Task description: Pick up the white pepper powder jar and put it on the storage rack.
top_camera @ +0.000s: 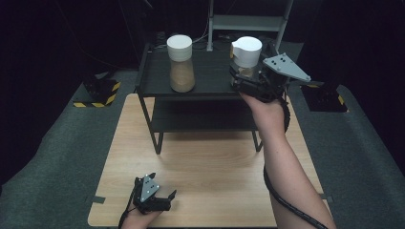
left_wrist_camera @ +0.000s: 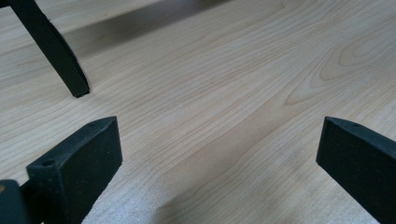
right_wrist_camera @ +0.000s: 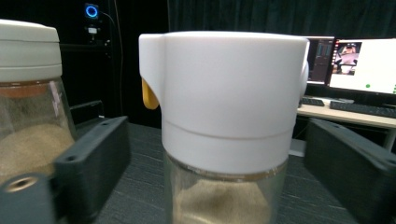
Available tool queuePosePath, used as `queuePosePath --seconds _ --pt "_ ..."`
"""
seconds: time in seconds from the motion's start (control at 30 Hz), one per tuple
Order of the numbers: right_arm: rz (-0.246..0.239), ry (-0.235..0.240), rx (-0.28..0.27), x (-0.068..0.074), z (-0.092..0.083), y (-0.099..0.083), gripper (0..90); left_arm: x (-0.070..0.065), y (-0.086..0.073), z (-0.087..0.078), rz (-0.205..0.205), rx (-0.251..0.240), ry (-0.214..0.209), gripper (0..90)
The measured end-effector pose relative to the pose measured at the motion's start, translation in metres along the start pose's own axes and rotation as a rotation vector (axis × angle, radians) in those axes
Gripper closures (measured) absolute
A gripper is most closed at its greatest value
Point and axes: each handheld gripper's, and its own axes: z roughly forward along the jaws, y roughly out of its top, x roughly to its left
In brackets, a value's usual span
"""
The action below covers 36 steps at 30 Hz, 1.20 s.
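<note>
Two glass jars of tan granules with white lids stand on the top of a black shelf (top_camera: 210,81). The left jar (top_camera: 181,62) stands alone. My right gripper (top_camera: 244,75) reaches onto the shelf with its jaws either side of the right jar (top_camera: 246,53). In the right gripper view this jar (right_wrist_camera: 229,107) sits between the open jaws of the right gripper (right_wrist_camera: 215,128), with a gap on each side, and a yellow tab (right_wrist_camera: 148,95) shows at its lid. The other jar (right_wrist_camera: 28,102) is at the left. My left gripper (top_camera: 168,199) rests open on the wooden table (top_camera: 210,162), nothing between the jaws (left_wrist_camera: 219,135).
The shelf has a lower tier (top_camera: 205,119) and thin black legs (left_wrist_camera: 51,46) on the table. Grey carpet (top_camera: 52,143) surrounds the table, with striped yellow-black bases (top_camera: 98,93) at the left. A desk with monitors (right_wrist_camera: 359,65) lies far behind.
</note>
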Motion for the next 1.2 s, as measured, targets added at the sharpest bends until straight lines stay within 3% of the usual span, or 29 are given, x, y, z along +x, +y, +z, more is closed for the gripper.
queuePosePath --seconds 0.23,0.63,1.2 --pt "-0.016 -0.010 -0.008 0.003 -0.009 -0.007 0.0 -0.001 0.000 0.000 -0.003 -0.001 0.006 0.5" --pt "-0.019 0.025 -0.032 0.003 -0.034 -0.024 0.0 -0.003 0.000 0.000 0.000 0.002 0.014 0.6" --pt "-0.037 0.045 -0.016 0.002 -0.061 -0.058 0.0 -0.002 0.001 0.000 0.011 0.005 0.007 0.6"
